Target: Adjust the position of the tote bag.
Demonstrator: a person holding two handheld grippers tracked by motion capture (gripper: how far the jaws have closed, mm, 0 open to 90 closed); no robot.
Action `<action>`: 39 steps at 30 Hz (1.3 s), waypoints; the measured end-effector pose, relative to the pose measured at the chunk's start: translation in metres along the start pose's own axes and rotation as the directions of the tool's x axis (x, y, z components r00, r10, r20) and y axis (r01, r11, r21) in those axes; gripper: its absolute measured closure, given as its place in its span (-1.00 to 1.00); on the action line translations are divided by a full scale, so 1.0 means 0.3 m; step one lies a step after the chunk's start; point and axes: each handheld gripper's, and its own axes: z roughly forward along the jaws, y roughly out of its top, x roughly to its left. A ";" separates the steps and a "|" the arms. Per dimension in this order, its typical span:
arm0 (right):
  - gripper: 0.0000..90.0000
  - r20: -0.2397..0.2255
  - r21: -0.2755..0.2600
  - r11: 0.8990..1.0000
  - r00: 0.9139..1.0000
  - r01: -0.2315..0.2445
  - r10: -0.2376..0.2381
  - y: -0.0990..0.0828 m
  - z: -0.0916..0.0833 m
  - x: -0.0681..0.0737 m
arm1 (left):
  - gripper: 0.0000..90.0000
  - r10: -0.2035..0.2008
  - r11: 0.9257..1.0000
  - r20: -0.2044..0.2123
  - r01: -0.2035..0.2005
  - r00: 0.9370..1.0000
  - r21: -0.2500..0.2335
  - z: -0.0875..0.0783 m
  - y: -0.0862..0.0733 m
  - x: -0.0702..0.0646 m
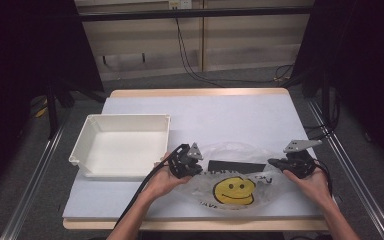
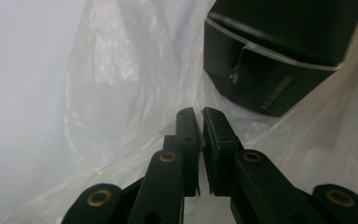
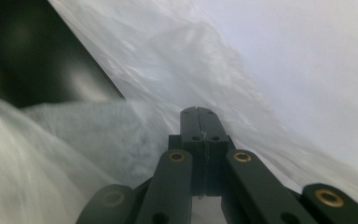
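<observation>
Two grippers are holding a bag open by its edges.

The left gripper (image 1: 194,165) and right gripper (image 1: 276,162) are each pinching the thin clear plastic bag with a yellow smiley face (image 1: 235,190), stretching its mouth around the flat black box (image 1: 236,166) on the table's near edge. The empty white plastic bin (image 1: 121,145) is sitting just left, nothing blocking it.

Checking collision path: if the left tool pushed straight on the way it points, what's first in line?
The left tool, shut on the clear plastic bag, points at the black box inside it. Probably more bag film first, then the box; depth is unclear.
</observation>
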 end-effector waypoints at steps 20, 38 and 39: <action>1.00 0.040 -0.035 0.999 0.999 -0.029 0.031 -0.057 -0.045 -0.033 | 0.93 -0.035 0.998 -0.009 0.035 0.999 -0.048 -0.030 -0.034 -0.016; 1.00 -0.132 -0.197 0.980 0.991 0.000 -0.026 0.071 -0.105 0.083 | 0.84 0.042 0.979 0.064 -0.029 0.997 -0.203 -0.153 0.055 -0.139; 1.00 -0.143 -0.195 0.981 0.989 0.003 -0.032 0.076 -0.098 0.089 | 0.84 0.056 0.980 0.072 -0.040 0.996 -0.197 -0.150 0.056 -0.157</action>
